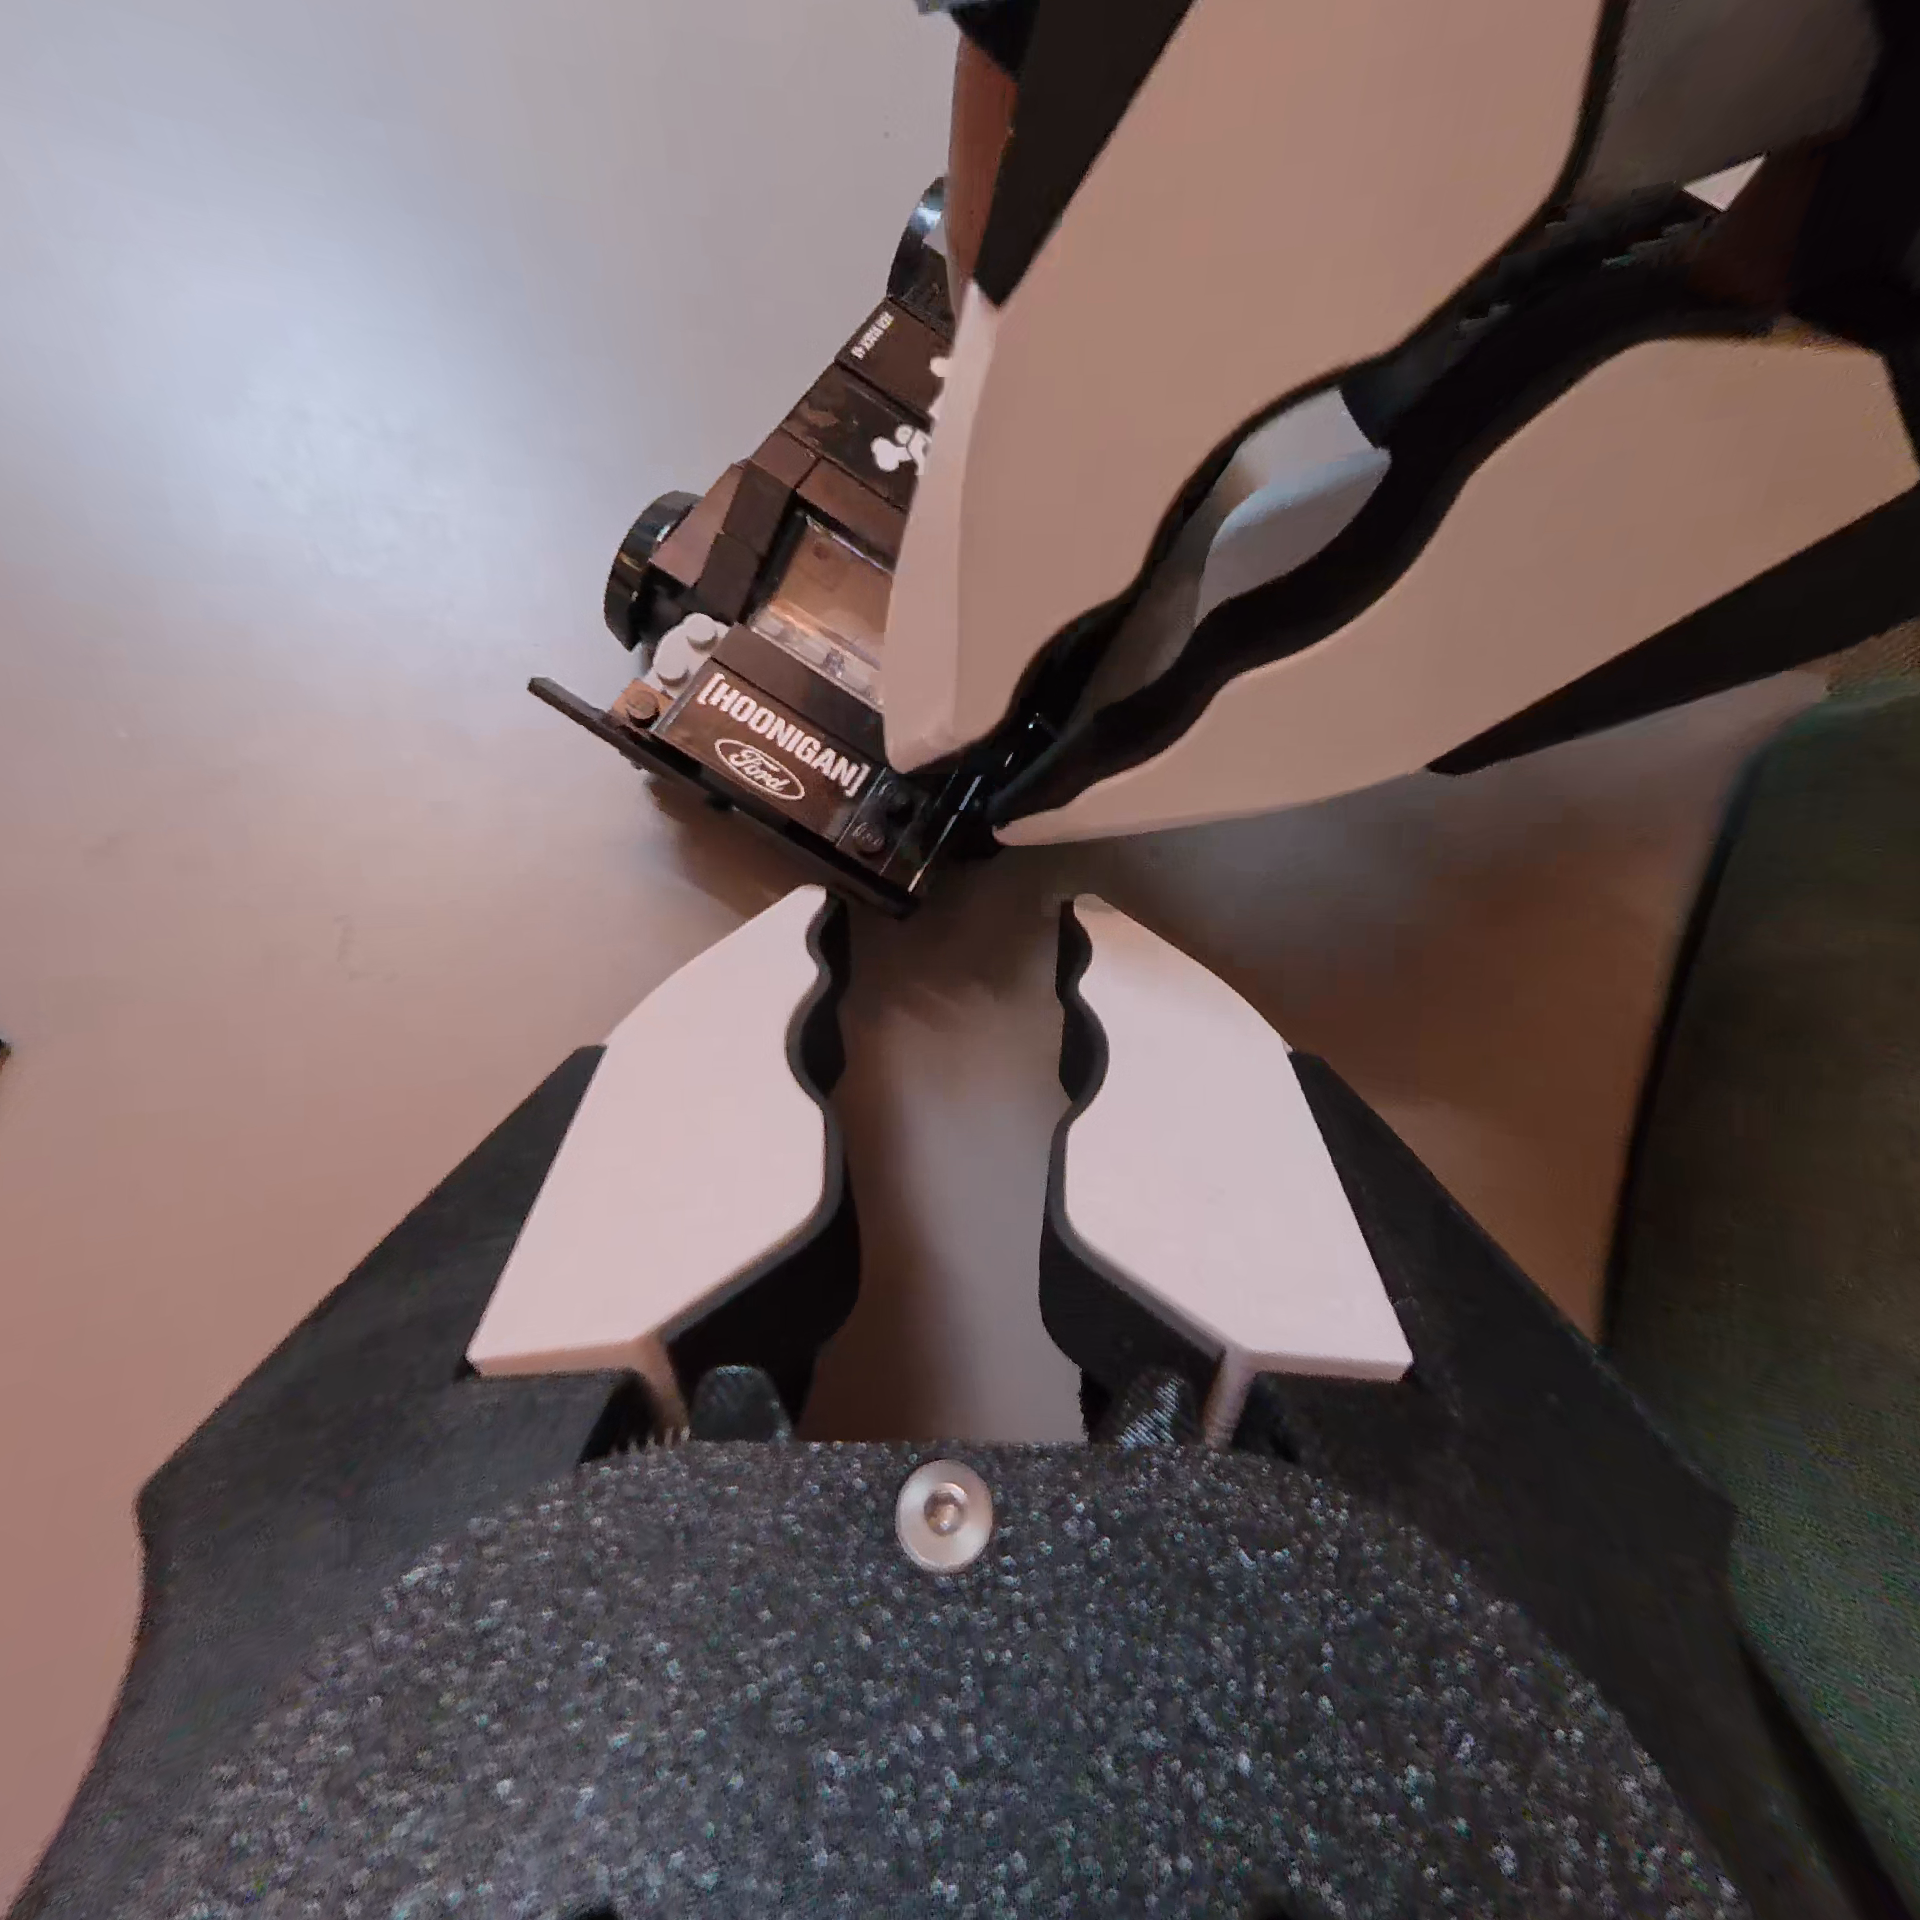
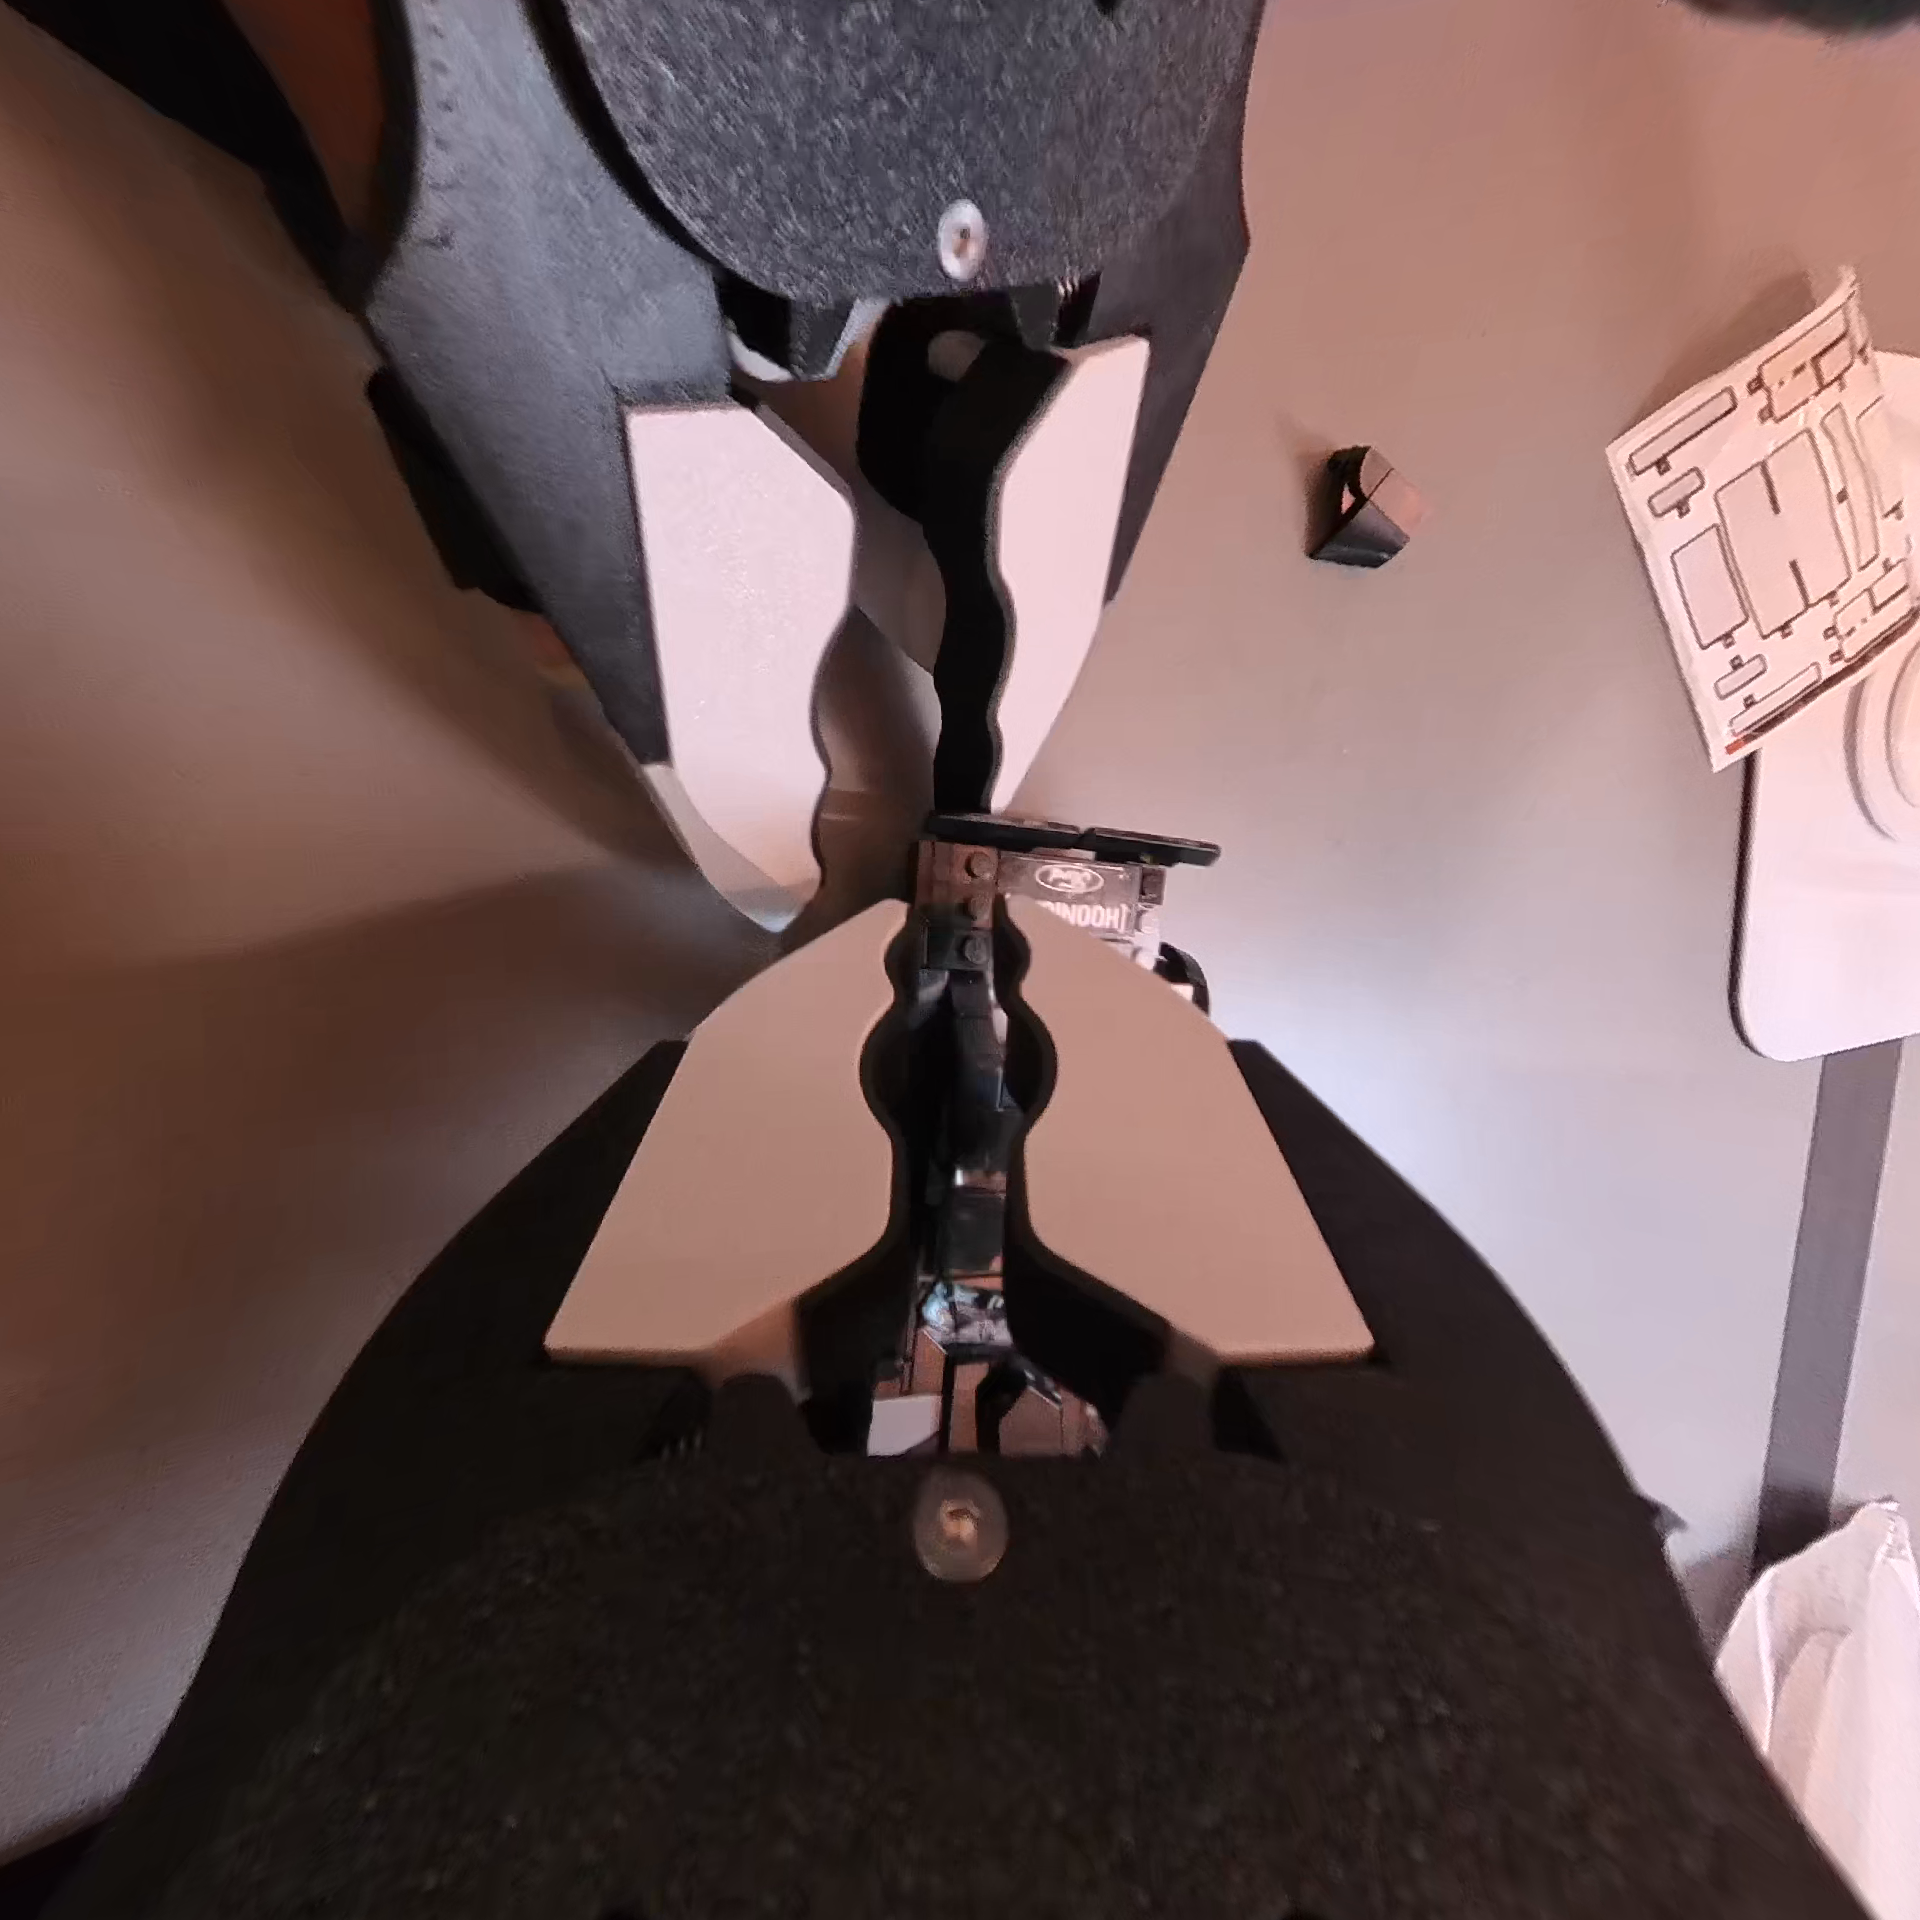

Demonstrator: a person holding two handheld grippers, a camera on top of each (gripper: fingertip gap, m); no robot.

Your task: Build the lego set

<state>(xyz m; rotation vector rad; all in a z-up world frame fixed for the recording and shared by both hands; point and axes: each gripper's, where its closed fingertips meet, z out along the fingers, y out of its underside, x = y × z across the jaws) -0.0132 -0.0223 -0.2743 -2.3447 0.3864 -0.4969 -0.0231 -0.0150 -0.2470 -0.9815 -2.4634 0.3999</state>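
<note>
A black lego car point(image 1: 800, 623) with white printed stickers and black wheels stands on the pale table point(image 1: 312, 416). My right gripper point(image 1: 966, 795) comes in from the upper right and is shut on the car's near right corner. In the right wrist view the right gripper point(image 2: 958, 920) has the car point(image 2: 1070, 883) between its fingers. My left gripper point(image 1: 951, 914) is open and empty, its tips just short of the car's flat black end plate point(image 1: 717, 790). It also shows from above in the right wrist view point(image 2: 883, 862).
A small loose black lego piece point(image 2: 1361, 509) lies on the table to the right. A sticker sheet point(image 2: 1777, 520) rests on a white board point(image 2: 1829, 935) at the far right. A white plastic bag point(image 2: 1839, 1683) is at the lower right. A dark green surface point(image 1: 1818, 1039) lies beyond the table edge. Left and right tips are no more than a few centimetres apart.
</note>
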